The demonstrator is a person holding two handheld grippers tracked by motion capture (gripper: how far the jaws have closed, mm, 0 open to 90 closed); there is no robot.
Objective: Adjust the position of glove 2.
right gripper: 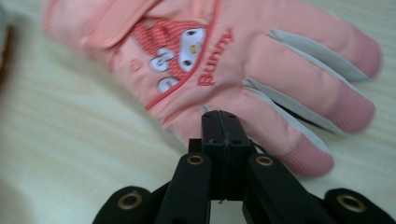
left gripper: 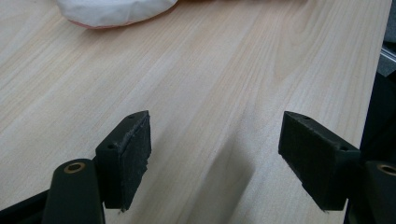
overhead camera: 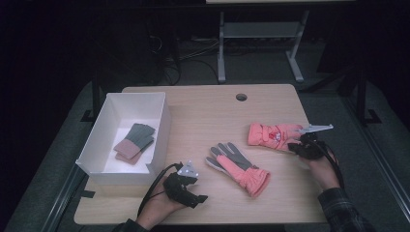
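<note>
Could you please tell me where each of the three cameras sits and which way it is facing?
High view: fixed above the person's side, facing forward and down on the table; both forearms enter from the bottom, left gripper and right gripper.
Left gripper view: rides on the left gripper, looking along its open jaws at bare tabletop.
Right gripper view: rides on the right gripper, looking along its shut jaws at the Bunny glove.
Shared: the high view and right gripper view both show the Bunny glove.

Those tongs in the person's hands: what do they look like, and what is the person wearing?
Both are black. The left tongs carry a grey three-cornered plate and a black trailing cable; their two flat pads look rough. The right tongs look alike. A dark plaid sleeve covers the right forearm.
</note>
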